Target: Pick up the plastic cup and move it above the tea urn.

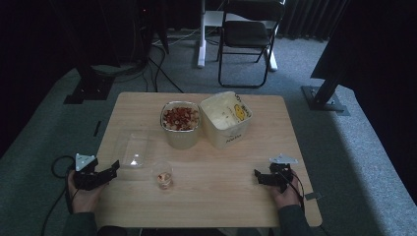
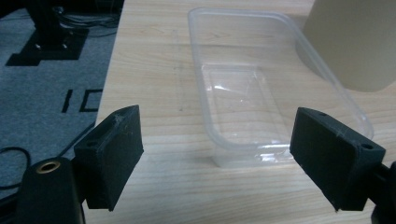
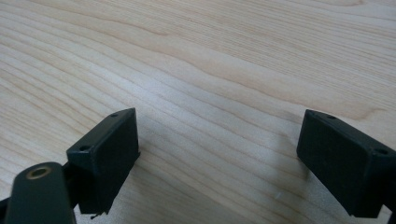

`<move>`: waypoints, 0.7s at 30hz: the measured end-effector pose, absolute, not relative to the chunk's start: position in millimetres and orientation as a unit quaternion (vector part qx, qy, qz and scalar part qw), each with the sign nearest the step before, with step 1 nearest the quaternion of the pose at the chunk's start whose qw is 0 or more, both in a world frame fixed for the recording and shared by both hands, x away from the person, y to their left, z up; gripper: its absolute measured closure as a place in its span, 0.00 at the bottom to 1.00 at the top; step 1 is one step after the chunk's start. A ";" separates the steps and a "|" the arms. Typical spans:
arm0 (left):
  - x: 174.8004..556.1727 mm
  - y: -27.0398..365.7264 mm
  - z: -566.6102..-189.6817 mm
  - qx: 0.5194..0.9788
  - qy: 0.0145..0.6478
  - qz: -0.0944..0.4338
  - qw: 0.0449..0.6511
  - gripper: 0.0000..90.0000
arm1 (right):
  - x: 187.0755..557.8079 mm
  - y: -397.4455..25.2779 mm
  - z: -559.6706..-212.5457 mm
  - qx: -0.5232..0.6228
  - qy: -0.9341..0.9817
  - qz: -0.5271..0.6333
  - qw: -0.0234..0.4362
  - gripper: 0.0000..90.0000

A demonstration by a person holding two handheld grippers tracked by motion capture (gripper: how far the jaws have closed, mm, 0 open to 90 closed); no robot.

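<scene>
Left gripper [image 1: 116,166]: held at the table's left edge, jaws spread wide with nothing between them; in the left gripper view [image 2: 217,154] it is pointed at the clear plastic tray.
Right gripper [image 1: 256,174]: held near the table's right edge, jaws likewise parted and empty; bare wood grain is seen between them in the right gripper view [image 3: 218,154].
Clear plastic tray [image 1: 133,147]: set flat on the table, just beyond the left gripper (empty, as seen in the left gripper view [image 2: 261,79]), not touched by either jaw.
Small glass cup [image 1: 163,175]: stood upright just right of the tray's near corner, something pale amber seen inside.
Tub of nuts [image 1: 180,120]: placed mid-table behind the tray, filled with reddish-brown pieces.
Beige bucket [image 1: 225,120]: placed just beside the tub on its right, open-topped, a yellow mark seen inside.
Table [image 1: 221,187]: light wood.
Folding chair [image 1: 248,34]: stood on the carpet beyond the table.
</scene>
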State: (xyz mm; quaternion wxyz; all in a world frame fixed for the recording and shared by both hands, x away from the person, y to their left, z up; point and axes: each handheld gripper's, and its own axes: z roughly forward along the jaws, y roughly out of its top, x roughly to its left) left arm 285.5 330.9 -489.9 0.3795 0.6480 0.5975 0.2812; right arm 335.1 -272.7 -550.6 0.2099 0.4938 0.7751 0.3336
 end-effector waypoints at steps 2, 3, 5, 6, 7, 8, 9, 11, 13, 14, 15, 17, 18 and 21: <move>288.1 328.9 -489.3 0.648 0.598 0.275 0.383 0.19 | 334.6 -272.6 -550.6 0.496 0.774 0.333 0.210 0.14; 289.5 327.8 -489.5 0.646 0.600 0.272 0.384 0.19 | 334.4 -272.6 -550.6 0.496 0.774 0.333 0.210 0.14; 291.0 326.8 -490.0 0.645 0.602 0.271 0.385 0.19 | 334.1 -272.6 -550.6 0.497 0.773 0.333 0.211 0.14; 294.7 325.0 -492.3 0.646 0.604 0.267 0.383 0.19 | 333.8 -272.7 -550.6 0.498 0.773 0.333 0.211 0.14; 294.7 325.0 -492.3 0.646 0.604 0.267 0.383 0.19 | 333.8 -272.7 -550.6 0.498 0.773 0.333 0.211 0.14; 298.9 323.8 -495.7 0.650 0.608 0.258 0.376 0.19 | 333.5 -272.7 -550.6 0.498 0.772 0.333 0.212 0.14; 298.9 323.8 -495.7 0.650 0.608 0.258 0.376 0.20 | 333.5 -272.7 -550.6 0.498 0.772 0.333 0.212 0.14; 302.7 321.7 -498.6 0.654 0.613 0.252 0.364 0.25 | 333.3 -272.7 -550.7 0.498 0.772 0.333 0.212 0.14; 307.6 319.3 -499.3 0.656 0.620 0.254 0.348 0.30 | 333.2 -272.7 -550.7 0.498 0.772 0.333 0.212 0.14; 309.3 318.1 -498.9 0.657 0.623 0.262 0.336 0.35 | 333.1 -272.6 -550.7 0.499 0.772 0.333 0.212 0.14; 309.3 318.1 -498.9 0.657 0.623 0.262 0.336 0.39 | 333.0 -272.7 -550.7 0.499 0.772 0.333 0.212 0.14; 315.6 316.7 -499.1 0.655 0.629 0.275 0.317 0.48 | 332.8 -272.7 -550.6 0.499 0.772 0.333 0.212 0.14; 315.6 316.7 -499.1 0.655 0.629 0.275 0.317 0.52 | 332.7 -272.7 -550.6 0.499 0.772 0.333 0.212 0.14; 323.5 318.5 -500.5 0.650 0.639 0.273 0.307 0.64 | 332.6 -272.7 -550.6 0.499 0.772 0.333 0.212 0.14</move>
